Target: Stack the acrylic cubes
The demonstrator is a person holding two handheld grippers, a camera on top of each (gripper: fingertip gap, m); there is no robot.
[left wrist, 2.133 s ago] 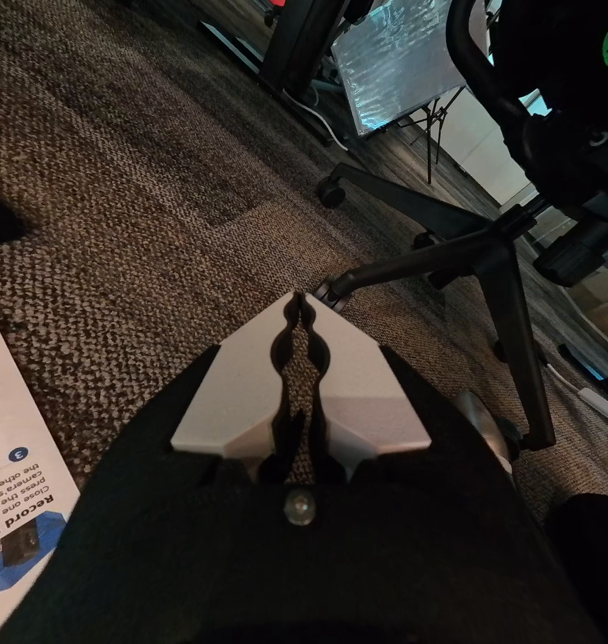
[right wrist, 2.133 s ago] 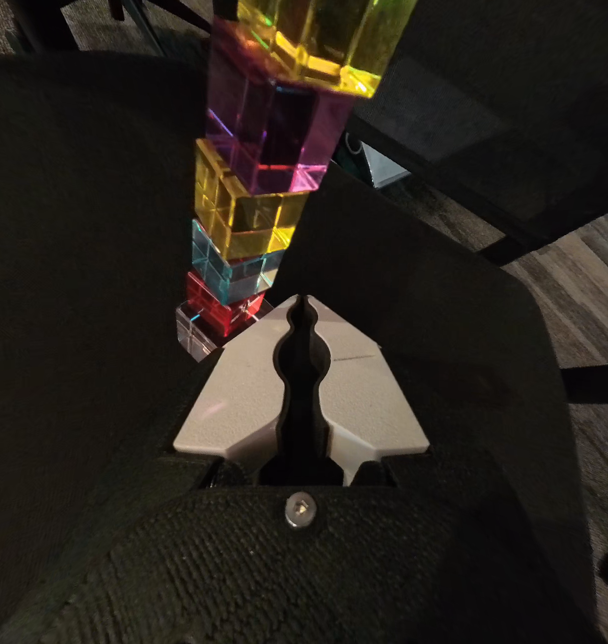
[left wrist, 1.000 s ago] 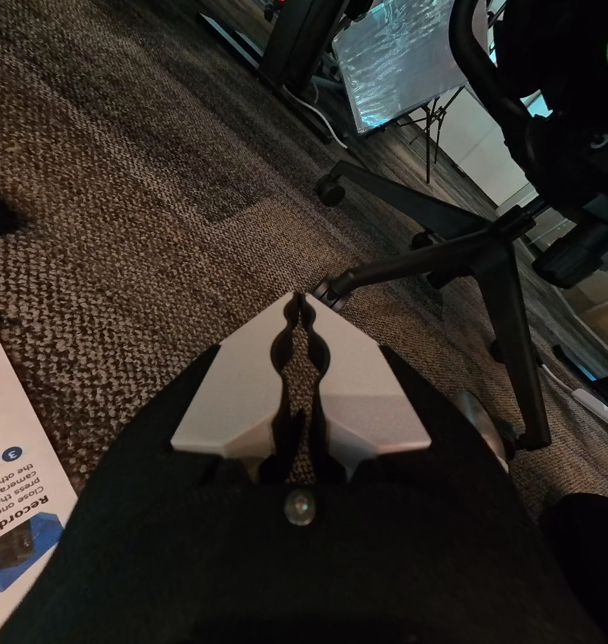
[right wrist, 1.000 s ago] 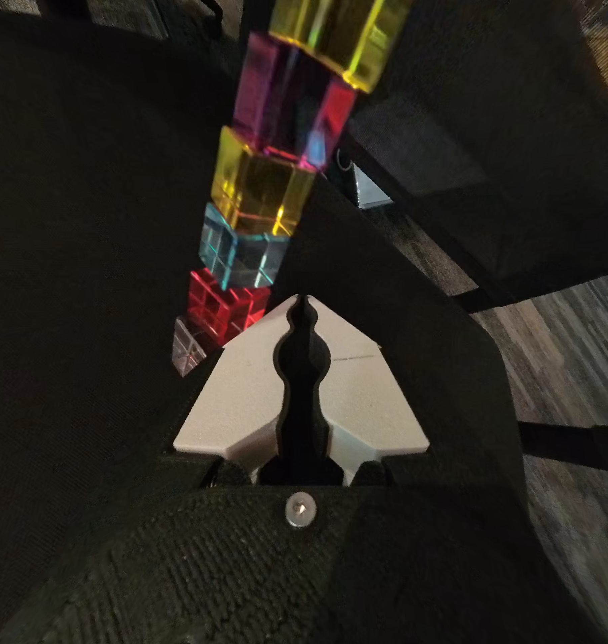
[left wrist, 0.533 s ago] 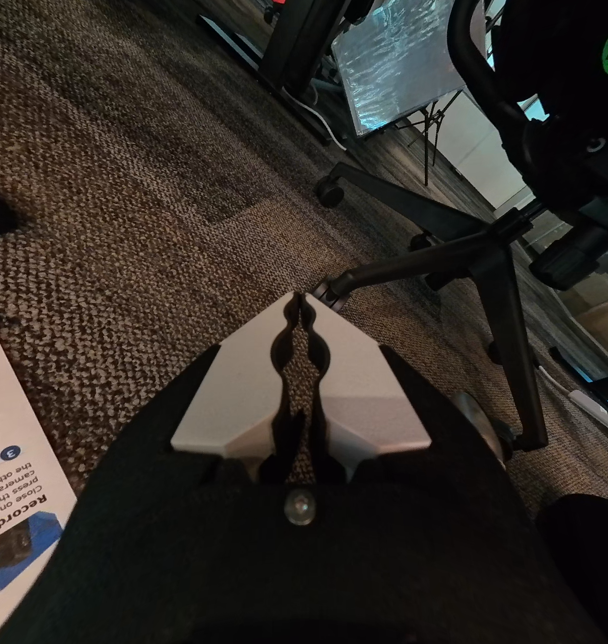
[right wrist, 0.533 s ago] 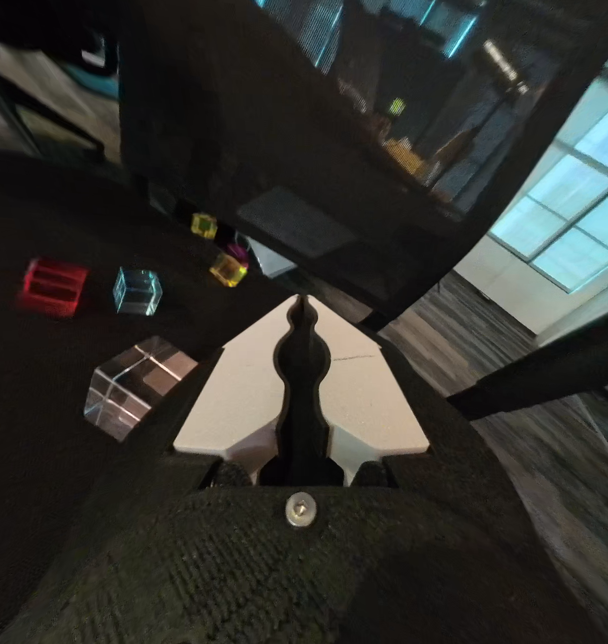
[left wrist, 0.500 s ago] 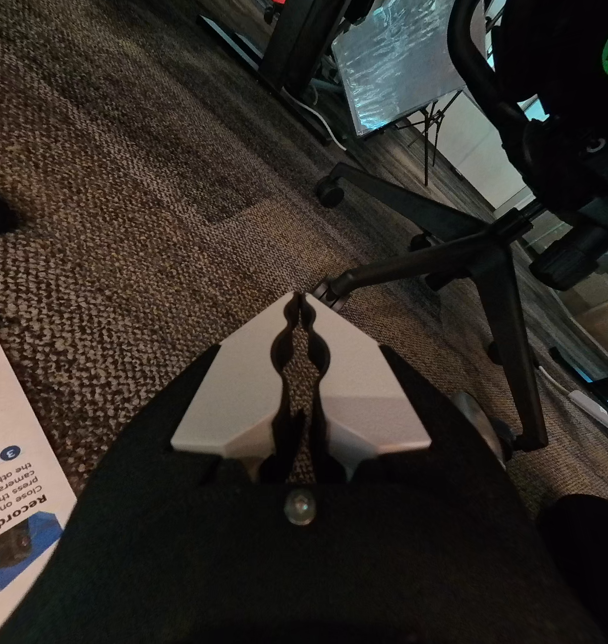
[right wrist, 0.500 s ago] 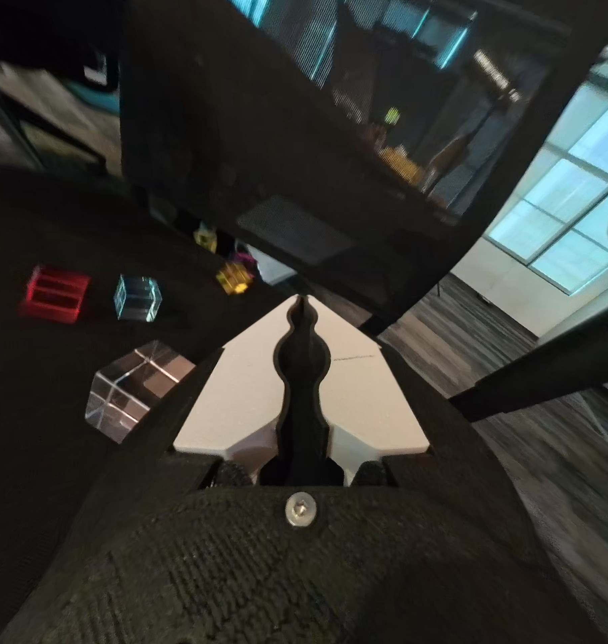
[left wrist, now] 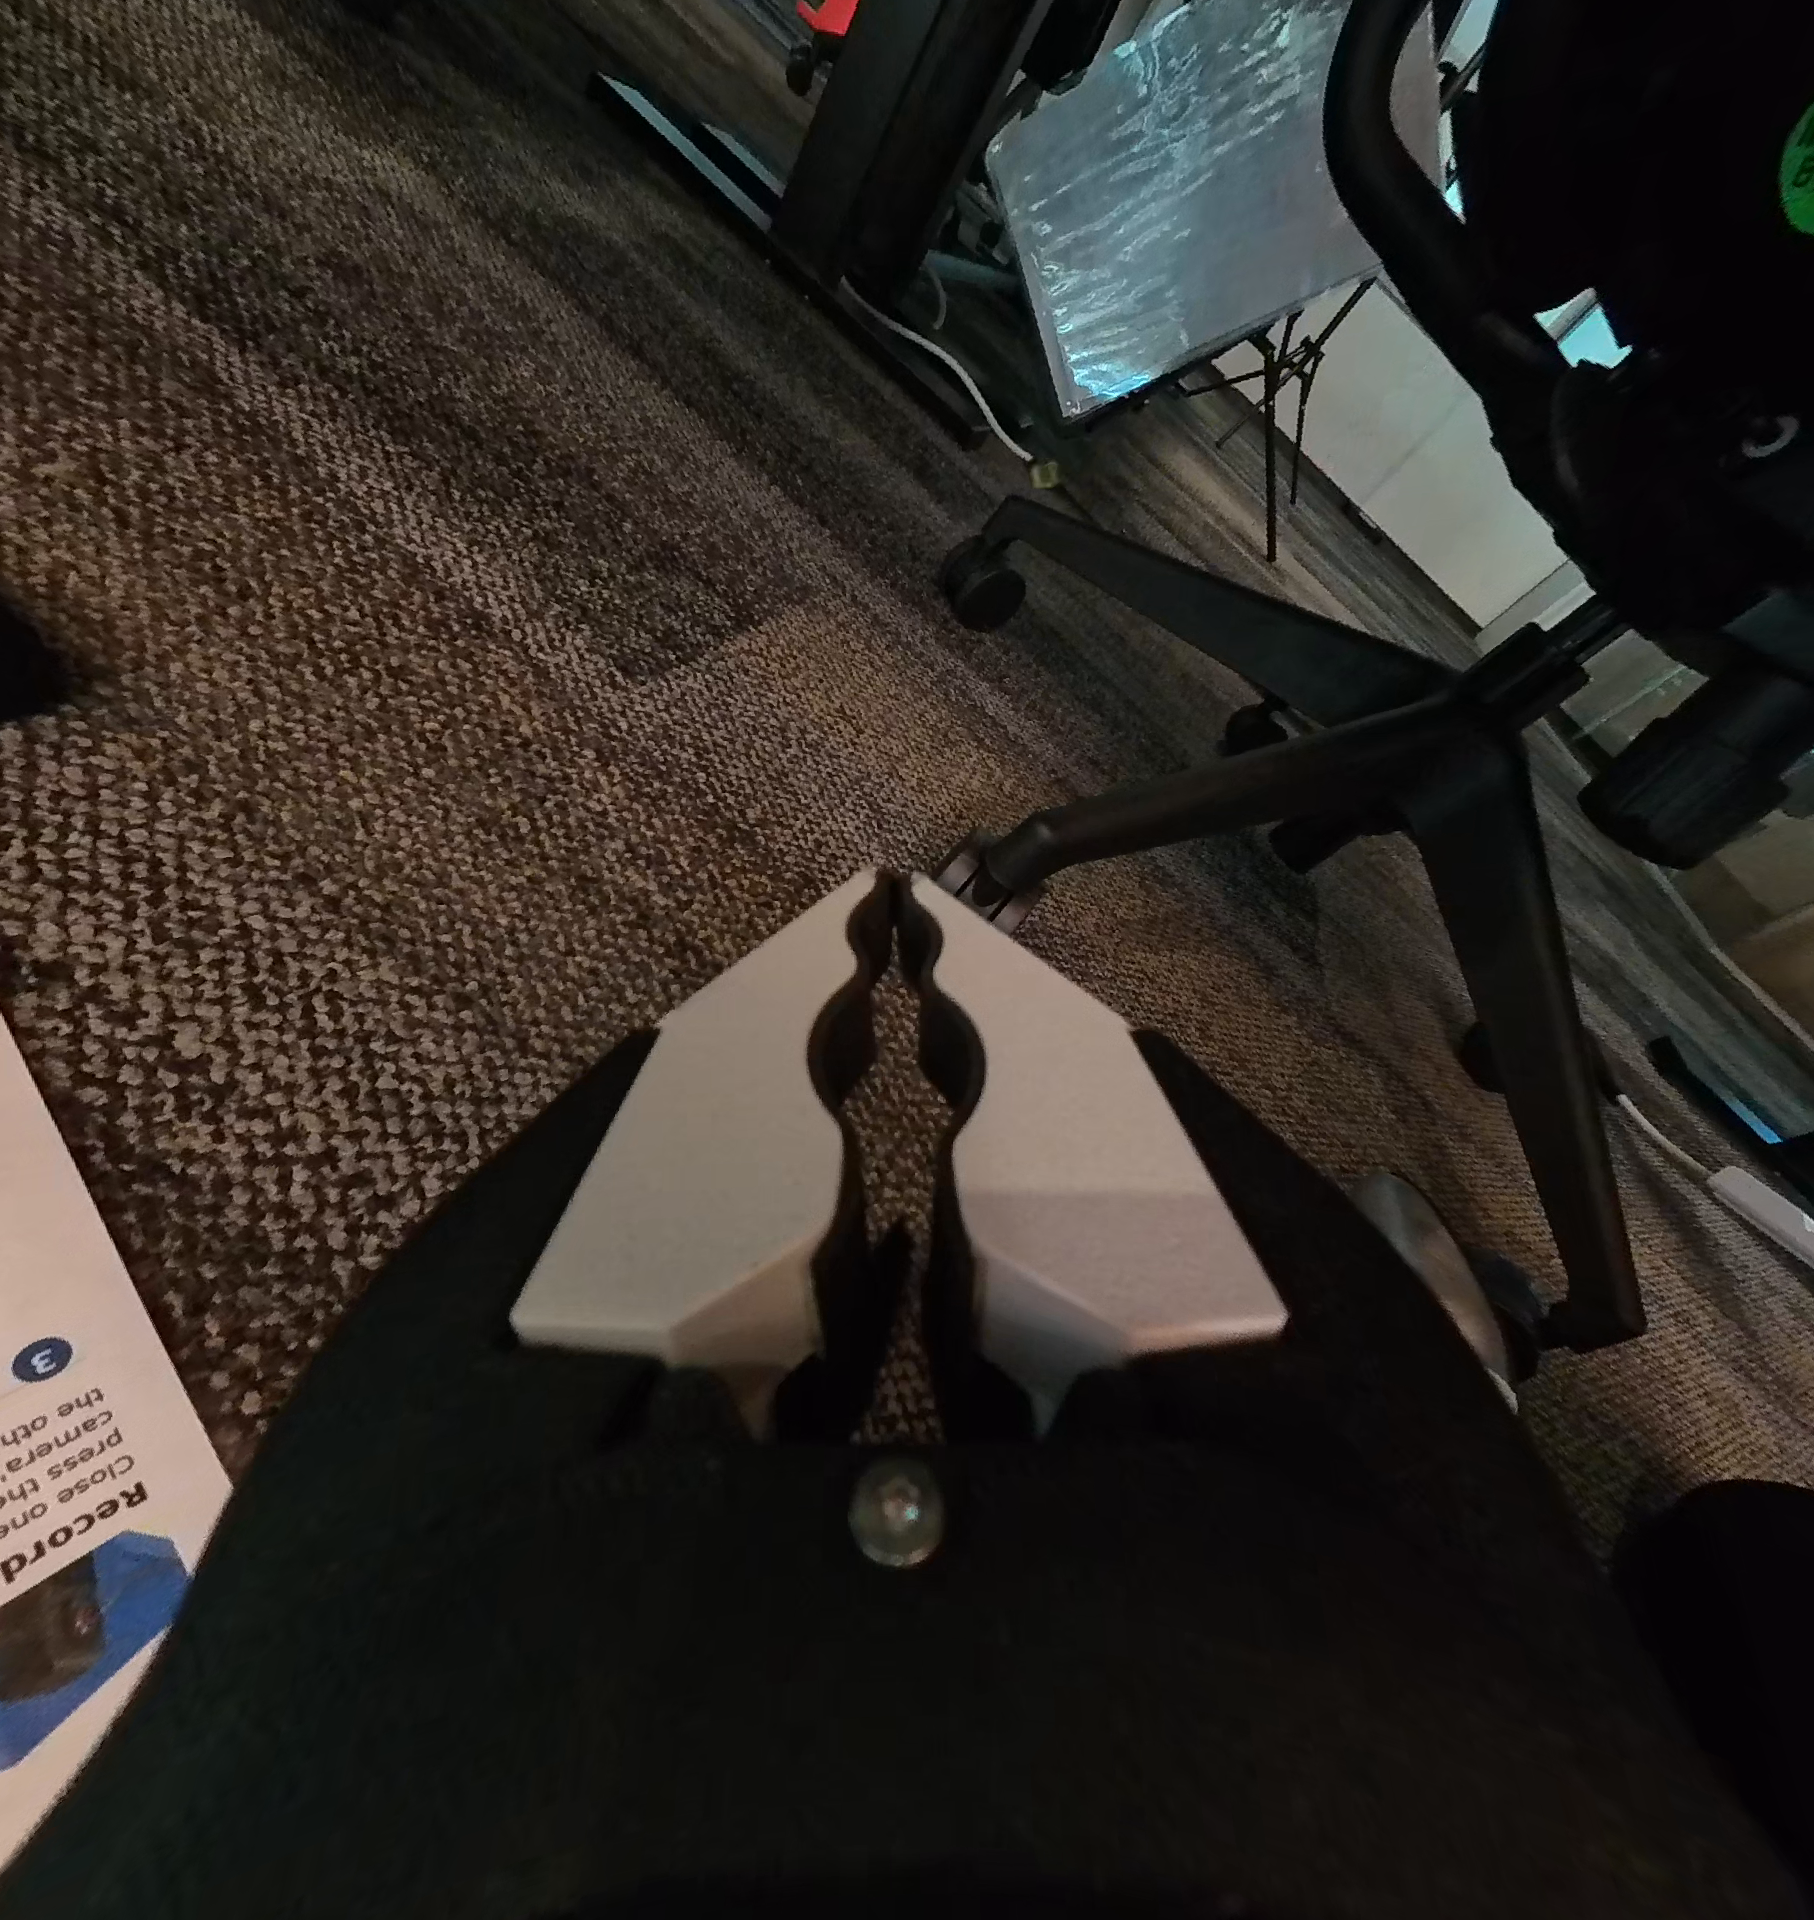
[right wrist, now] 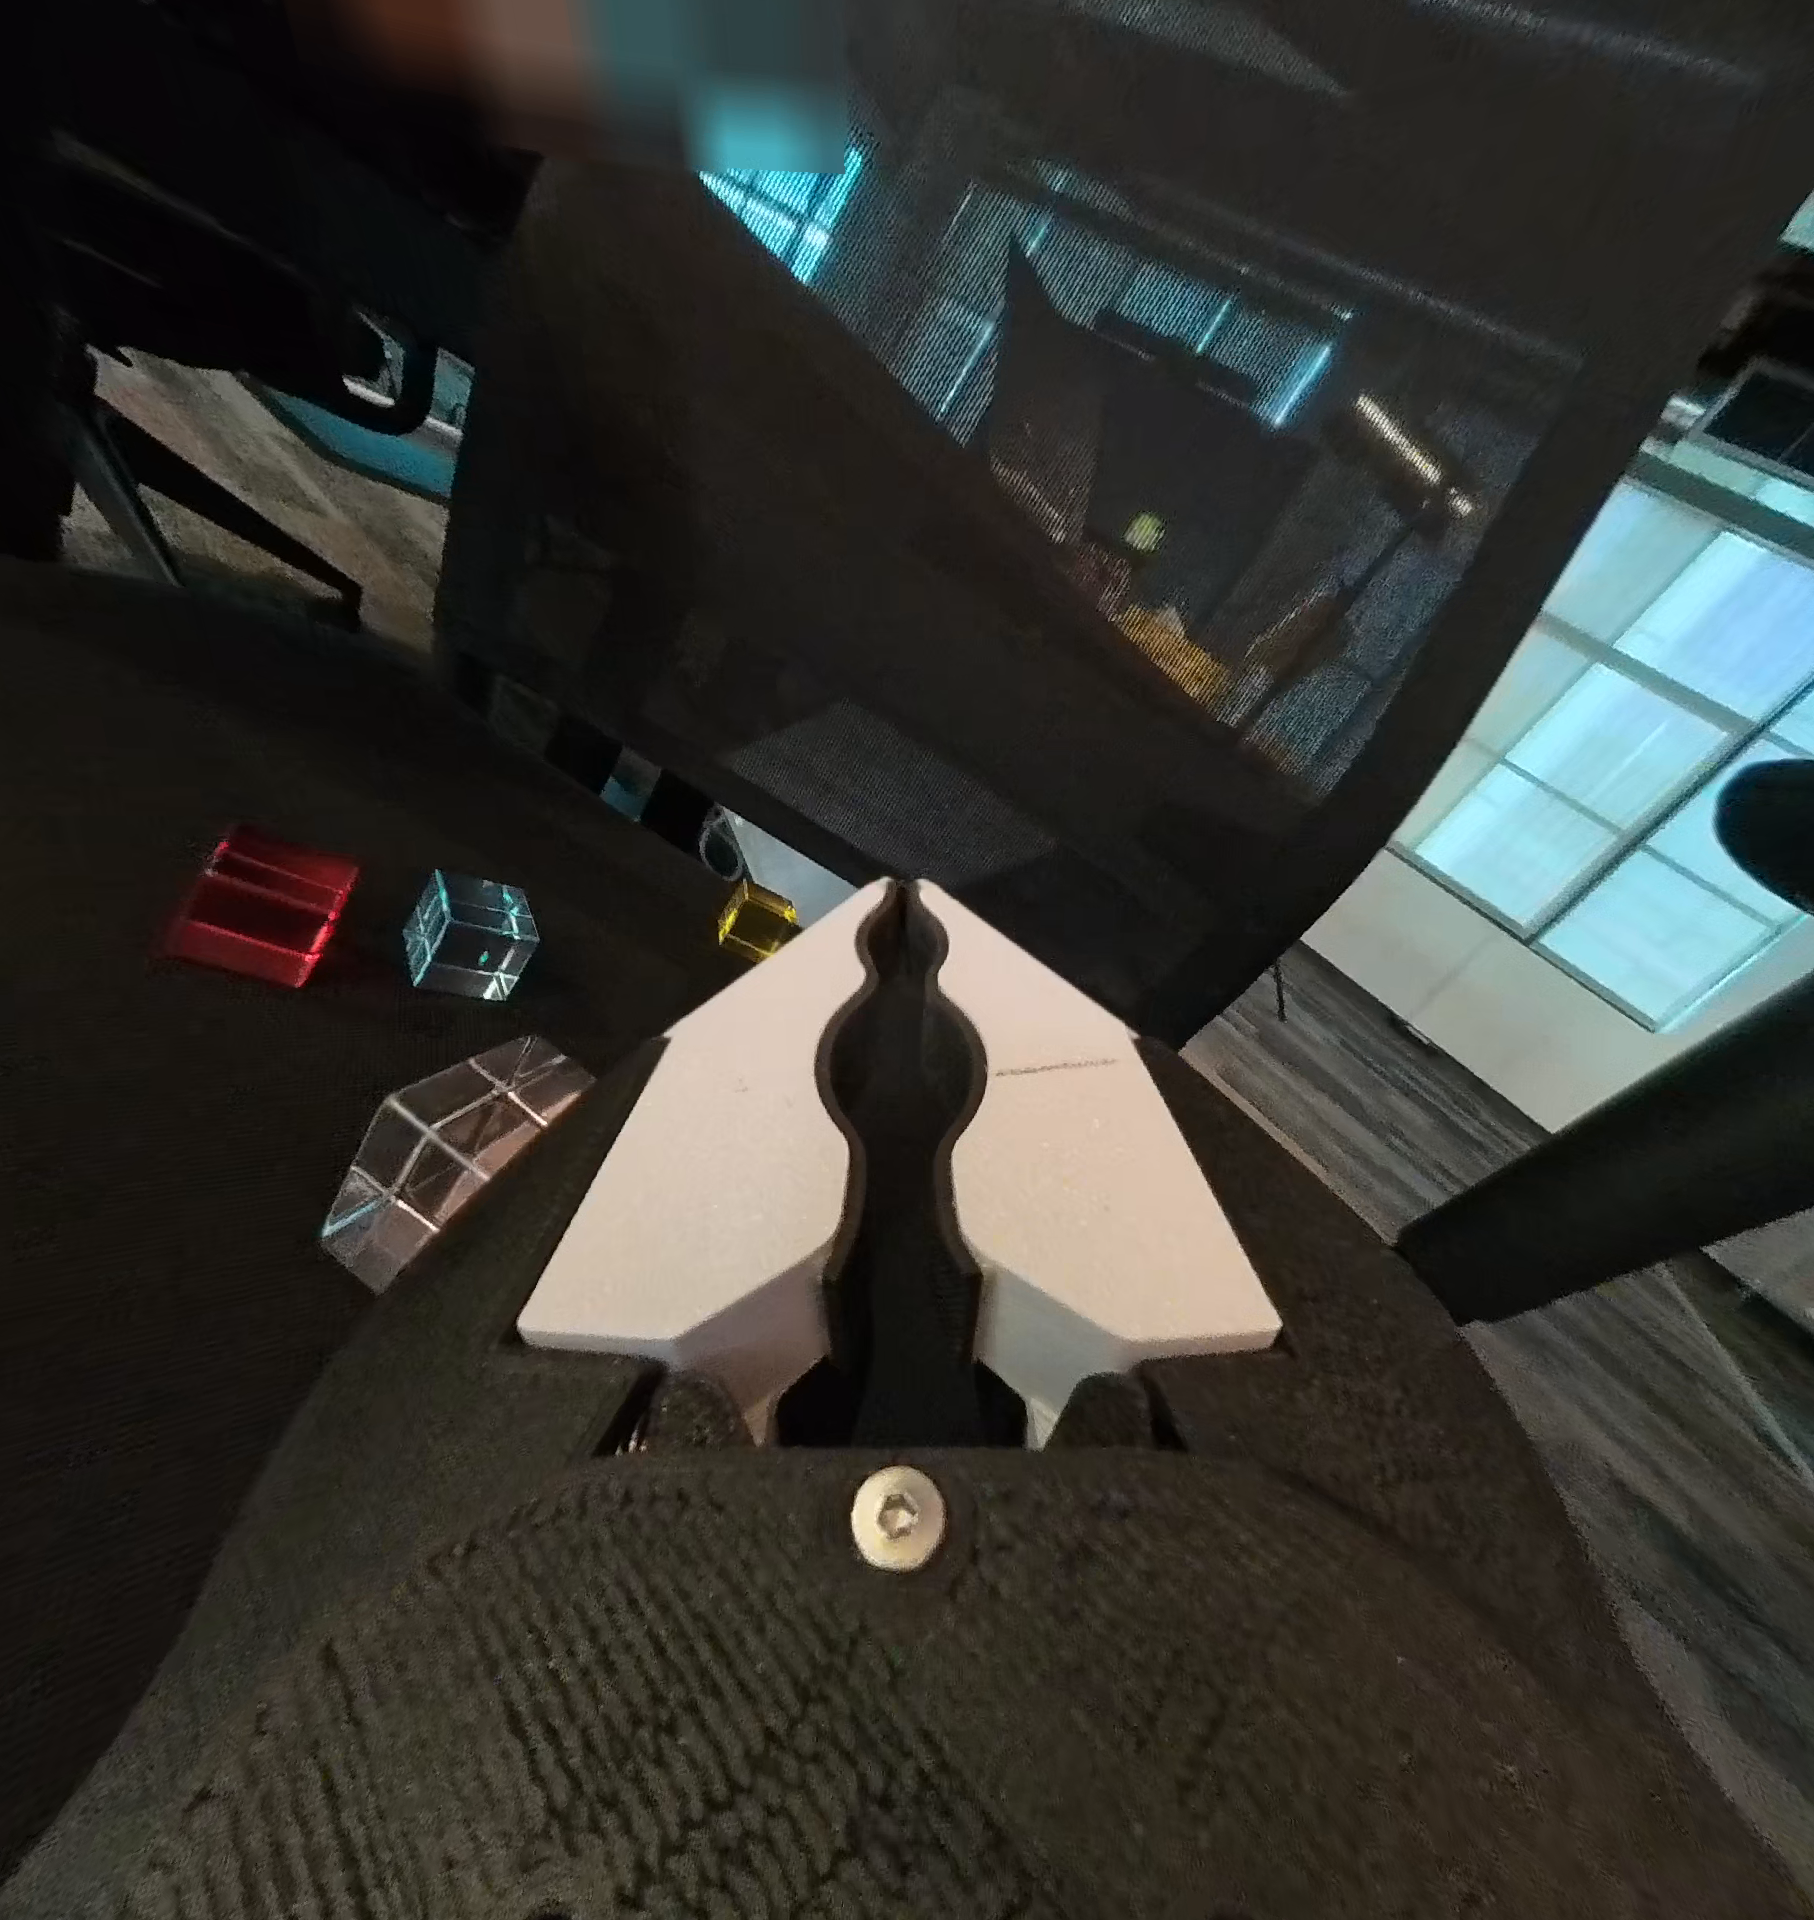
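Note:
In the right wrist view my right gripper (right wrist: 901, 885) is shut with nothing between its white fingers (right wrist: 737, 1143). It hovers over a black chair seat (right wrist: 103, 1039). Loose clear blocks lie scattered on the seat to its left: a red one (right wrist: 259, 904), a pale blue one (right wrist: 472, 933), a yellow one (right wrist: 755, 920) and a colourless one (right wrist: 446, 1153) close beside the left finger. In the left wrist view my left gripper (left wrist: 895, 883) is shut and empty, low over brown carpet (left wrist: 363, 623), near a castor (left wrist: 986, 883) of an office chair base.
The chair's mesh backrest (right wrist: 986, 416) rises just beyond the right gripper. A black office chair base (left wrist: 1454, 779) spreads right of the left gripper. A printed white sheet (left wrist: 30, 1403) lies on the carpet at left. A silver reflector panel (left wrist: 1173, 208) and desk legs (left wrist: 882, 156) stand behind. The left gripper's tips are roughly 65 centimetres from the right gripper's.
The tall stack of coloured blocks in front of the right gripper has fallen; its blocks now lie scattered on the seat. The right view has tilted up and right. The left gripper barely moved.

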